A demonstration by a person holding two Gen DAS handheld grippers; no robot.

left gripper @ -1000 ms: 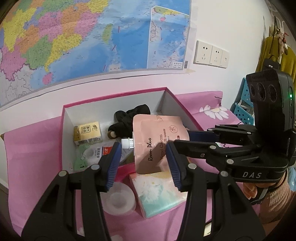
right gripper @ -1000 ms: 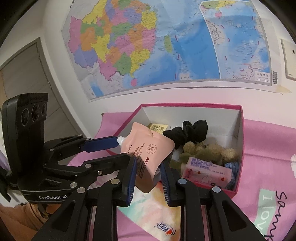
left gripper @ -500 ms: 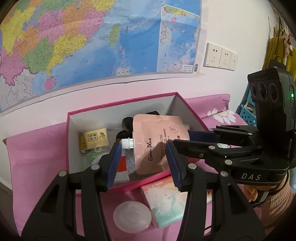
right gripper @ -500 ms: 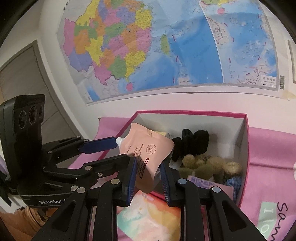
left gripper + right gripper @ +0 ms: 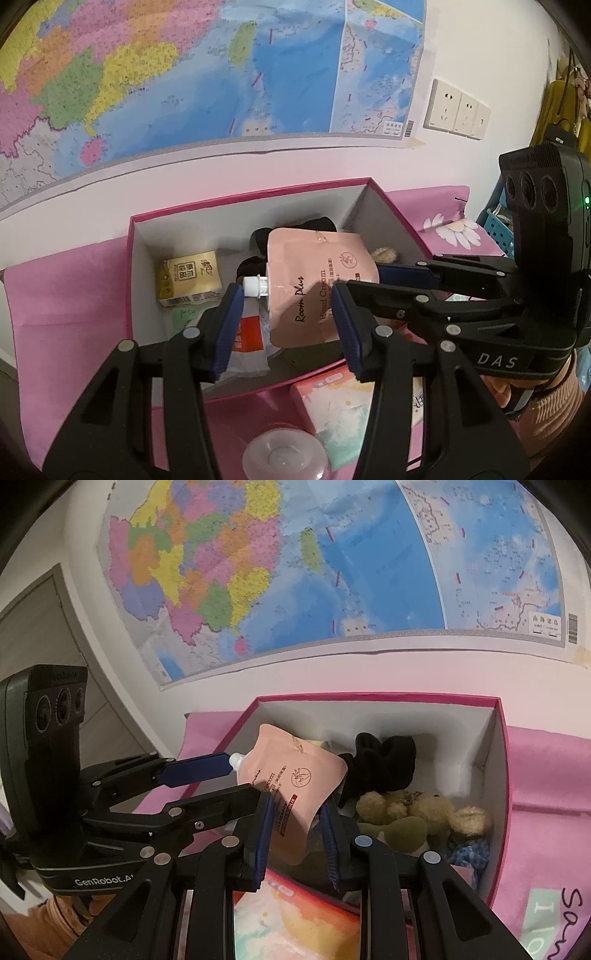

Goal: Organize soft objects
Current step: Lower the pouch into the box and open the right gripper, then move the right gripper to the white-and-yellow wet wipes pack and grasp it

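My right gripper (image 5: 297, 836) is shut on the bottom edge of a pink hand cream pouch (image 5: 293, 788) with a white cap, and holds it over the open pink box (image 5: 498, 775). In the left wrist view the pouch (image 5: 310, 284) hangs above the box (image 5: 133, 280), held from the right by the right gripper (image 5: 369, 275). My left gripper (image 5: 286, 325) is open on either side of the pouch, not touching it. The box holds a black scrunchie (image 5: 384, 764), a tan plush toy (image 5: 424, 810), a yellow tissue pack (image 5: 188, 277) and a white sachet (image 5: 247, 343).
A floral tissue pack (image 5: 340, 410) and a clear round lid (image 5: 284, 458) lie on the pink cloth (image 5: 66, 314) in front of the box. A wall map hangs close behind the box. A blue basket (image 5: 498, 229) stands at the far right.
Both grippers and the pouch have moved forward and up over the box. The pouch now hangs above the box's inside. The grip is unchanged.
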